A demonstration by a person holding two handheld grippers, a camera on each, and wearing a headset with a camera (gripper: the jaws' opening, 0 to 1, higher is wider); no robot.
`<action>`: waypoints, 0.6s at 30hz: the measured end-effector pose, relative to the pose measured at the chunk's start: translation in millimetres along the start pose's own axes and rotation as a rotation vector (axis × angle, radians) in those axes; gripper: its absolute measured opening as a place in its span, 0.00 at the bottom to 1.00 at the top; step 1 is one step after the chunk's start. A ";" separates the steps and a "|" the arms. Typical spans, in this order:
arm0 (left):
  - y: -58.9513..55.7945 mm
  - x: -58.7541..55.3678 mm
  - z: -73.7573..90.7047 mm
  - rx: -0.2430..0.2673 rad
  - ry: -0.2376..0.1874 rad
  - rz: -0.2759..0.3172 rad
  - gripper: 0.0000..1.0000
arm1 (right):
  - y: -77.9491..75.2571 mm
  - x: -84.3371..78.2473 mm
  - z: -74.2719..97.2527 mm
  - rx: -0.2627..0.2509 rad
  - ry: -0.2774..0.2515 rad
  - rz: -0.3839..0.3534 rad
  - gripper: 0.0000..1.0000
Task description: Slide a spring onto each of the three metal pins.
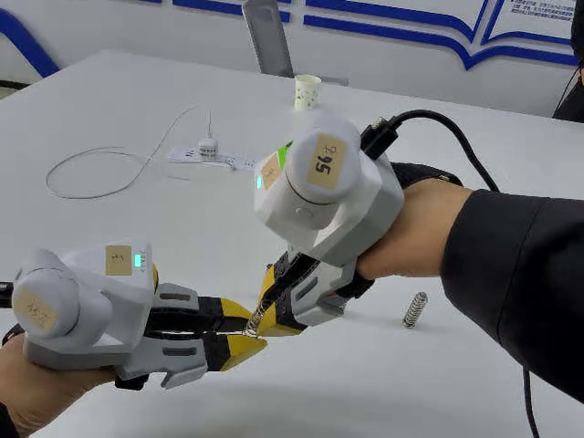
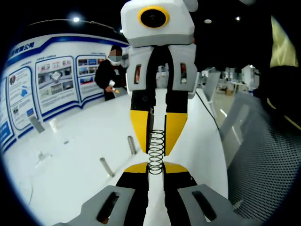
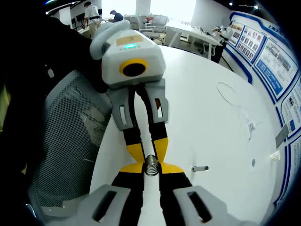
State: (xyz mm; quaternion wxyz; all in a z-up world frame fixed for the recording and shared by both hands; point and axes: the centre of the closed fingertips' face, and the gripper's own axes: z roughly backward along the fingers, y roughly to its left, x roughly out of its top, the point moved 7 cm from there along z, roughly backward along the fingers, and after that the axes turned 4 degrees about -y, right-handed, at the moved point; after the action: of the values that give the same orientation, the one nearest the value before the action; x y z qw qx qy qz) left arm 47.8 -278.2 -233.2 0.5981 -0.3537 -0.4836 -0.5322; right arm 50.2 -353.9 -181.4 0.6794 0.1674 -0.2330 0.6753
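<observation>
**Pinching one spring between two tools**

Meeting nose to nose at the lower centre of the head view, the left gripper (image 2: 156, 168) and the right gripper (image 3: 151, 168) each had their yellow-tipped jaws all but shut on a single spring (image 2: 156, 150). The spring stood between the two pairs of tips, with one end nipped by each tool. Whether a pin ran inside its coils could not be told.

In the right gripper view a bare pin (image 3: 200, 168) lay on the white table (image 1: 137, 100) at the lower right of the frame, near the jaws. A second spring (image 1: 415, 310) lay loose on the table at the right of the head view, just below the person's sleeve.

The step in hand appeared to be an early one: either a hand-over of the spring from one tool to the other, or the first fitting, since no pin was seen wearing a spring. The next move would likely call for one gripper to let go. The other would then need to hold the spring straight and line its open end up with a pin.
</observation>
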 end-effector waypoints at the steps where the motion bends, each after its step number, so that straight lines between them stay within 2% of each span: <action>1: 0.0 0.0 0.0 0.000 -0.001 0.001 0.10 | -0.1 0.2 0.1 0.002 -0.002 -0.004 0.12; 18: 0.5 0.1 -0.4 0.010 -0.008 0.004 0.11 | -1.4 4.2 -1.1 0.006 0.019 0.008 0.12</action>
State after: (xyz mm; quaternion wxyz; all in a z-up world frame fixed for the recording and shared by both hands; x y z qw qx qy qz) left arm 48.4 -278.5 -233.2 0.5990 -0.3538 -0.4879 -0.5272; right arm 51.7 -349.8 -179.9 0.6783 0.1622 -0.2253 0.6803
